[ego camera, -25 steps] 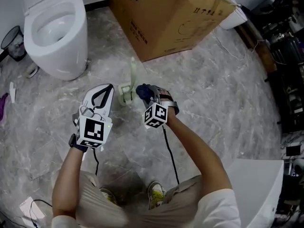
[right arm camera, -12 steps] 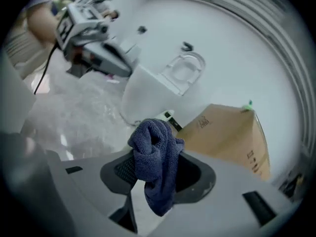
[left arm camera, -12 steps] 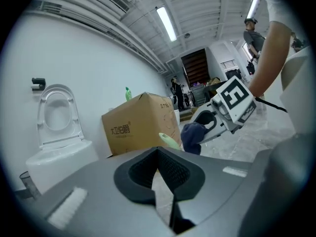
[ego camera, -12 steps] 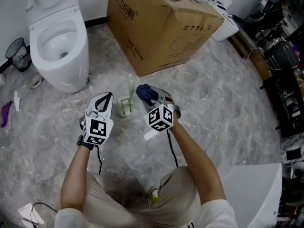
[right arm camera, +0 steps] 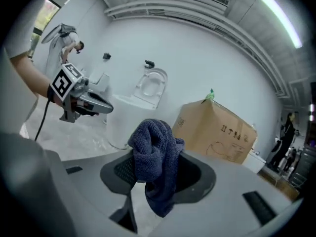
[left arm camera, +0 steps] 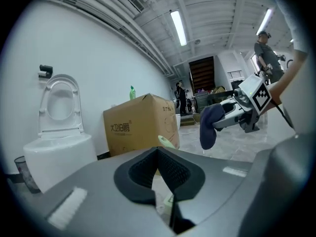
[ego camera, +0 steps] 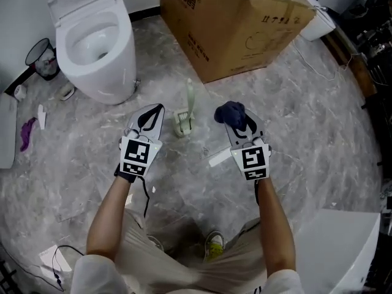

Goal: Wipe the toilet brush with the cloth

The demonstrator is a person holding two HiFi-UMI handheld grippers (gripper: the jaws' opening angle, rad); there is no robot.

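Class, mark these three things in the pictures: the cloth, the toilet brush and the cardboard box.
cloth (right arm camera: 155, 162), right gripper view, on its bunched middle fold.
toilet brush (ego camera: 190, 97), head view, on its pale green handle.
cardboard box (ego camera: 257, 32), head view, on its printed side face.

Print on the box only
The cardboard box (left arm camera: 140, 127) carries a short row of dark Chinese characters on one face and small handling symbols on another, too small to read with certainty.
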